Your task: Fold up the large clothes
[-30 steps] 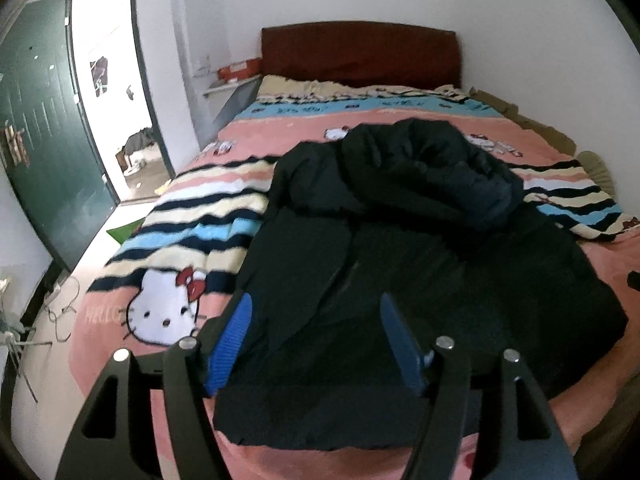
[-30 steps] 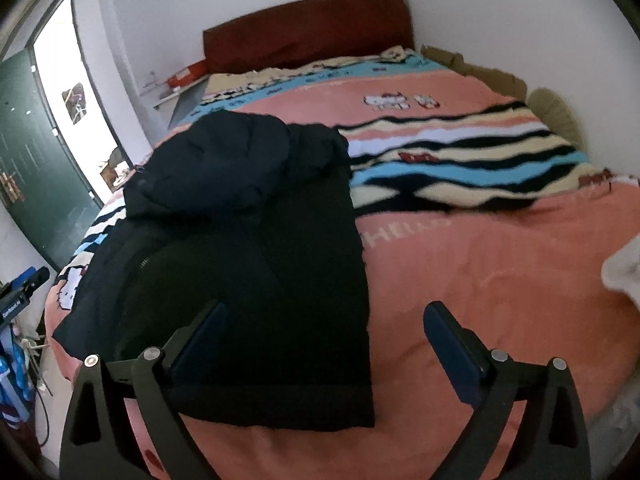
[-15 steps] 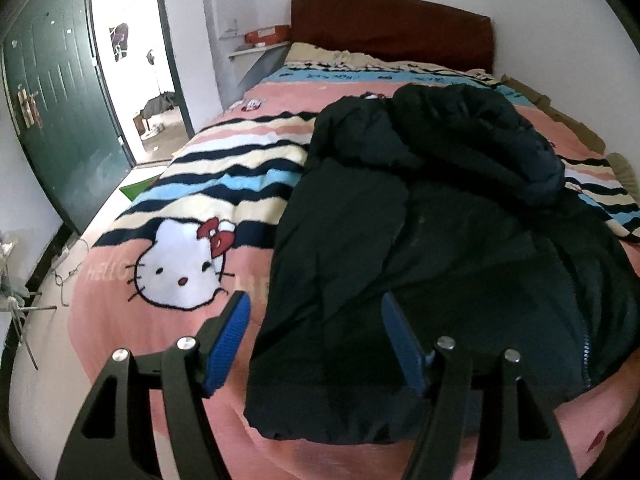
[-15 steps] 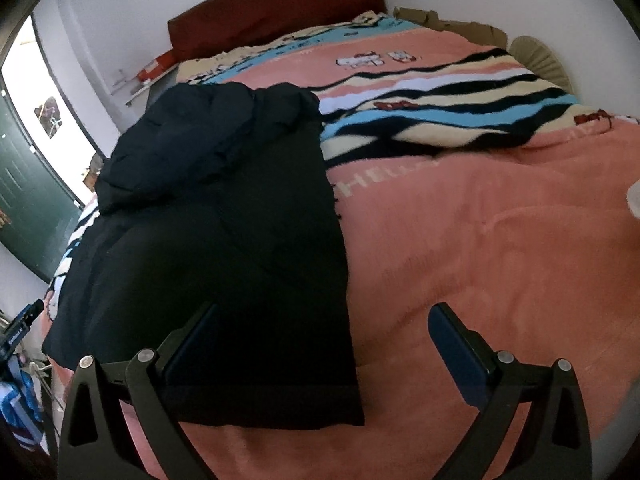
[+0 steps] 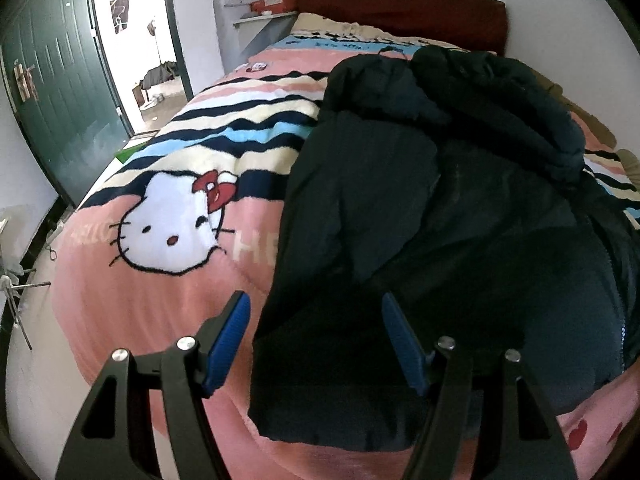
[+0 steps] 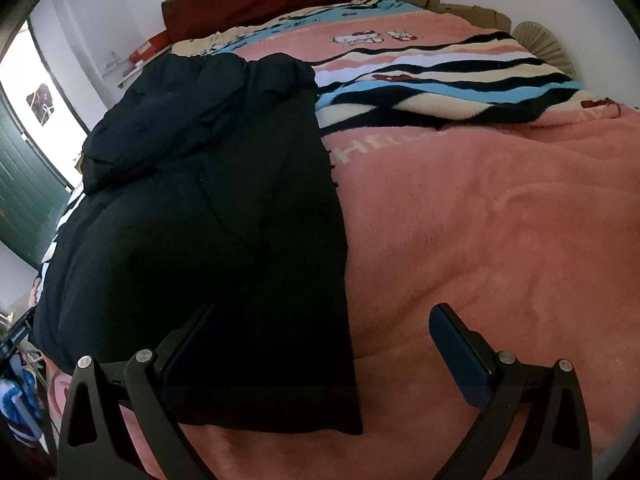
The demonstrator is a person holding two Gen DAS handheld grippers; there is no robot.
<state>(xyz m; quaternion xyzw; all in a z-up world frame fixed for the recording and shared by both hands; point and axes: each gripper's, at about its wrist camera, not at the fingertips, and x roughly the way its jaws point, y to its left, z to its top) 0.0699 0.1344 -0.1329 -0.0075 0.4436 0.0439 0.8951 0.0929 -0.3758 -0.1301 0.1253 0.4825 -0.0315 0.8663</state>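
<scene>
A large black padded jacket [image 5: 440, 216] lies flat on the pink cartoon-cat blanket [image 5: 160, 300], hood bunched at the far end. My left gripper [image 5: 316, 312] hangs open just above the jacket's near left hem corner, with its blue pads [image 5: 228, 340] apart and nothing between them. In the right wrist view the same jacket [image 6: 208, 216] fills the left half. My right gripper [image 6: 324, 328] stands open above the near right hem corner, its left finger over the black cloth and its right finger over bare pink blanket [image 6: 480, 220].
The bed has a dark red headboard [image 5: 400, 0] against the white wall. A green door [image 5: 52, 92] stands open at the left beside a bright doorway. A striped stretch of the blanket [image 6: 440, 84] lies beyond the jacket. Cardboard and a woven fan [image 6: 540, 42] sit by the far right wall.
Both grippers have sunk toward the near hem of the jacket and tilted further down. The jacket now fills more of each view. It has not moved, and both grippers stay open.
</scene>
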